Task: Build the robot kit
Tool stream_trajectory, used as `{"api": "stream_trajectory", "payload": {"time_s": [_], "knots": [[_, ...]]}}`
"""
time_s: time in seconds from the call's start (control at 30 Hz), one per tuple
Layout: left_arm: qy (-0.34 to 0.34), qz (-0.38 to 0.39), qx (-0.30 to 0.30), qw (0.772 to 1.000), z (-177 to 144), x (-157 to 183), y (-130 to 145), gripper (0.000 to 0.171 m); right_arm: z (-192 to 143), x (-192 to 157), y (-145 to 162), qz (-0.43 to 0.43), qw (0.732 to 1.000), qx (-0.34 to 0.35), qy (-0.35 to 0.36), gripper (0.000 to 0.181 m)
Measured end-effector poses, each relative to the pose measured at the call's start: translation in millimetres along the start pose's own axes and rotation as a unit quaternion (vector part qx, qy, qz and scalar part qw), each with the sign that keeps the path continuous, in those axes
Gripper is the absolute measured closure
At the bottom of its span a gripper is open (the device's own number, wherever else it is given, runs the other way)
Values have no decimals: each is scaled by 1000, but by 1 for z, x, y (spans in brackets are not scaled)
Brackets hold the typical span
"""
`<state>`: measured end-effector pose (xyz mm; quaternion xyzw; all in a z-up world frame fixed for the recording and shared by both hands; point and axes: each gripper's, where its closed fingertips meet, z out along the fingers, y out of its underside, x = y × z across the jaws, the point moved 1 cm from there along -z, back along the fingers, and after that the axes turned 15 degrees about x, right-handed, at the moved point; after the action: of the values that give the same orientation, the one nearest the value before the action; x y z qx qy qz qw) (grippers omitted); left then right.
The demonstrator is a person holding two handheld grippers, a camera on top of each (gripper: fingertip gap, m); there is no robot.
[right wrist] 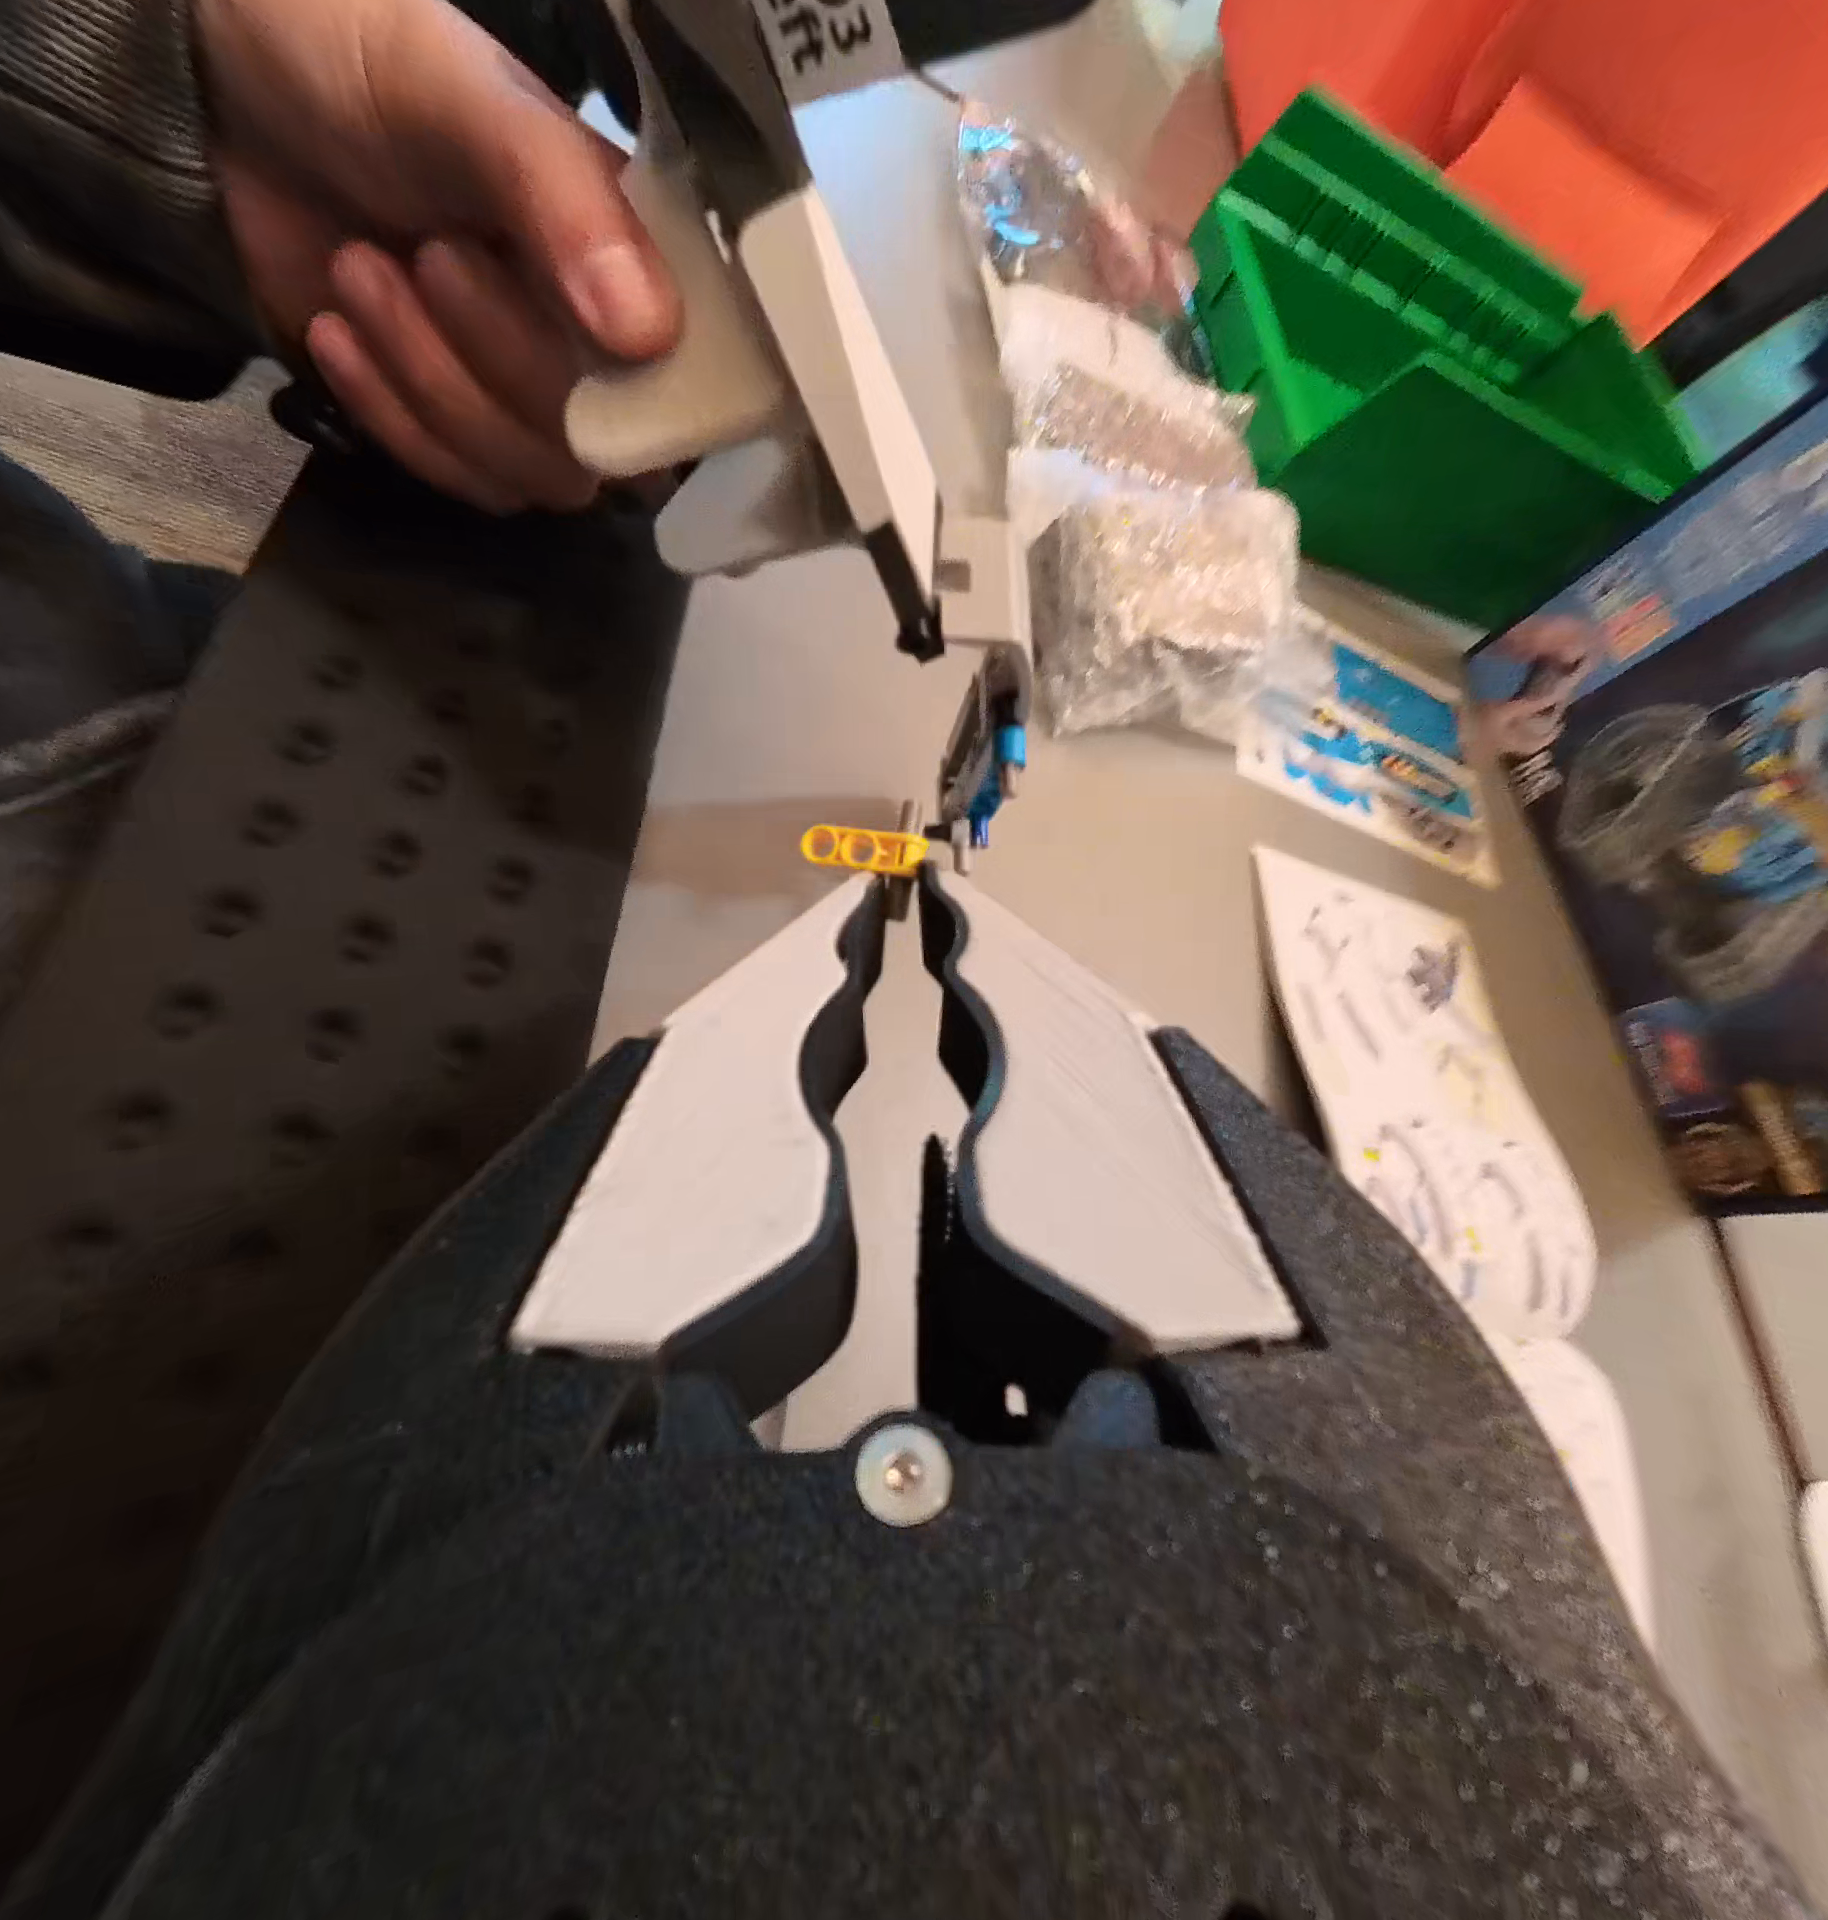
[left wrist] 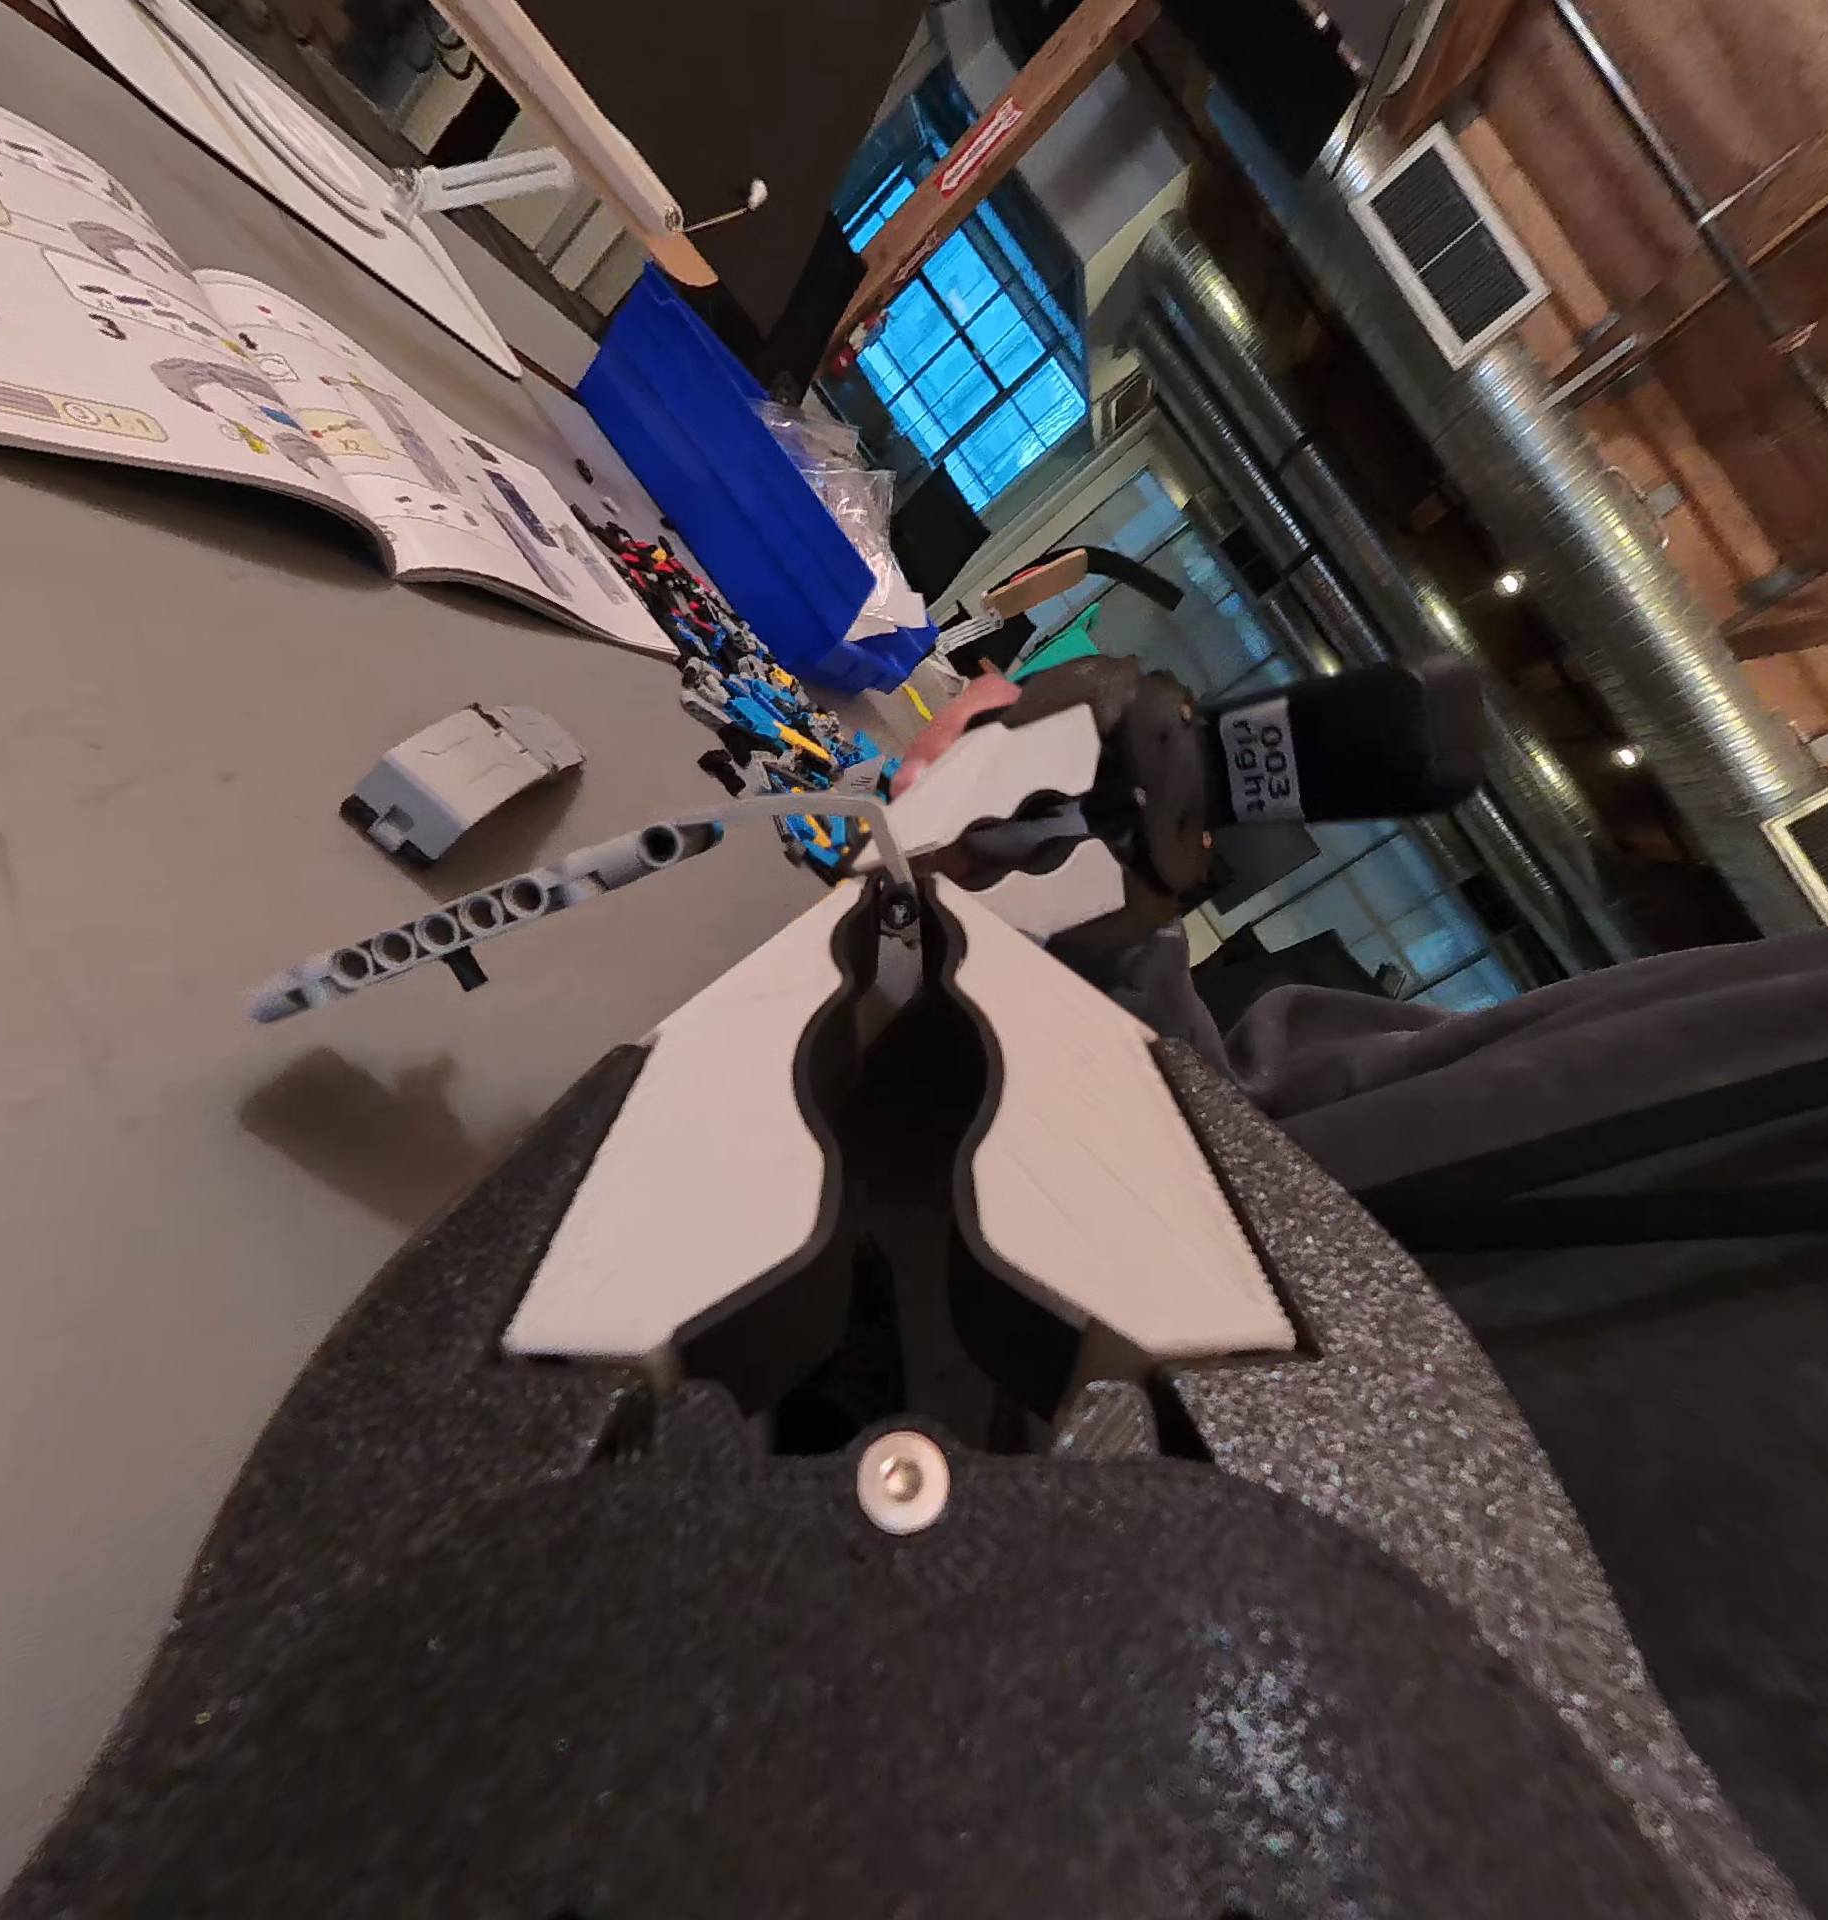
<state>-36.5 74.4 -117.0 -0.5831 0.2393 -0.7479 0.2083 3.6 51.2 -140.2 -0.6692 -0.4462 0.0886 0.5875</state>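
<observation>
My left gripper (left wrist: 897,906) is shut on a grey building-toy assembly: a thin bent strip joined to a long grey beam with holes (left wrist: 422,930) that sticks out to the left above the table. In the right wrist view the left gripper (right wrist: 957,623) comes in from the top, held by a hand (right wrist: 422,260), and the assembly (right wrist: 977,748) hangs below it with blue parts on it. My right gripper (right wrist: 899,883) is shut on a small yellow connector (right wrist: 863,847) with a pin, right next to the assembly. The right gripper (left wrist: 889,842) also shows in the left wrist view, tips close to mine.
On the grey table (left wrist: 162,727) lie an open instruction booklet (left wrist: 266,395), a grey curved panel (left wrist: 463,779), a pile of small parts (left wrist: 744,696) and a blue bin (left wrist: 723,468). The right wrist view shows a green bin (right wrist: 1429,384), plastic bags (right wrist: 1149,520), sticker sheets (right wrist: 1409,1091) and a printed box (right wrist: 1720,883). The left gripper's tips are roughly 5 cm from the right gripper's.
</observation>
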Motion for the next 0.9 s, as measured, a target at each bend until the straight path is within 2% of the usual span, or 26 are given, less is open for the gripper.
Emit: {"api": "stream_trajectory", "payload": {"time_s": [0.17, 0.23, 0.9], "knots": [[17, -11, -2, 1000, -1, 4, 0, 166, 6, -6, -20, -58, 998, 23, 0, 177], [26, -9, -6, 1000, -1, 7, 2, 166, 9, -7, -19, -79, 997, 7, -1, 176], [3, 40, -39, 998, 5, 3, 15, 165, 4, -9, -20, -24, 1000, 6, -7, 177]]}}
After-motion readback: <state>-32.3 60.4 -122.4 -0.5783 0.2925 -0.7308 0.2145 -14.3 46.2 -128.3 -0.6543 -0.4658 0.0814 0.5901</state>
